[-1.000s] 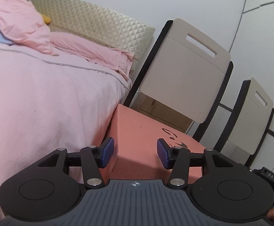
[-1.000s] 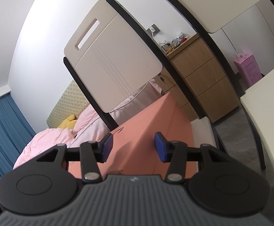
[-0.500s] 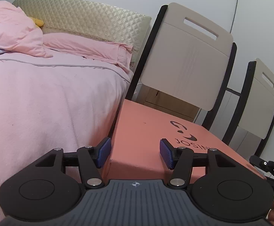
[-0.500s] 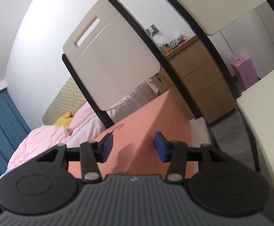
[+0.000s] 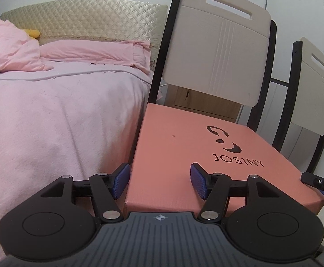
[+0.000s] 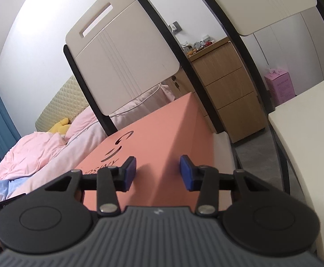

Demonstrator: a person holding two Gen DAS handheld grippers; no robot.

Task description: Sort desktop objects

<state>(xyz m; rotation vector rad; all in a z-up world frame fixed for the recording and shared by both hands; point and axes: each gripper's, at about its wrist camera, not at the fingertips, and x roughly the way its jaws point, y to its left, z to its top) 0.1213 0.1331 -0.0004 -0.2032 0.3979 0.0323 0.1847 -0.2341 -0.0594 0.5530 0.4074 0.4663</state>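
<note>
Since the salmon JOSINY shoebox (image 5: 190, 146) sits on the chair seat beside the bed (image 5: 57, 115), my left tongs (image 5: 159, 181) and right tongs (image 6: 157, 173) straddle its near corners, both spread, gripping nothing; counter (image 6: 313, 138) lies at 3 o'clock.

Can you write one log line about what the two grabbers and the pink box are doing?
left gripper: open, at box corner | right gripper: open, at other corner | pink JOSINY box: on chair seat, not gripped

Left gripper (image 5: 159, 183) and right gripper (image 6: 158, 171), matte black linkages, silver screws, ribbed grey bodies, blue ridged pads (image 5: 198, 181)
</note>
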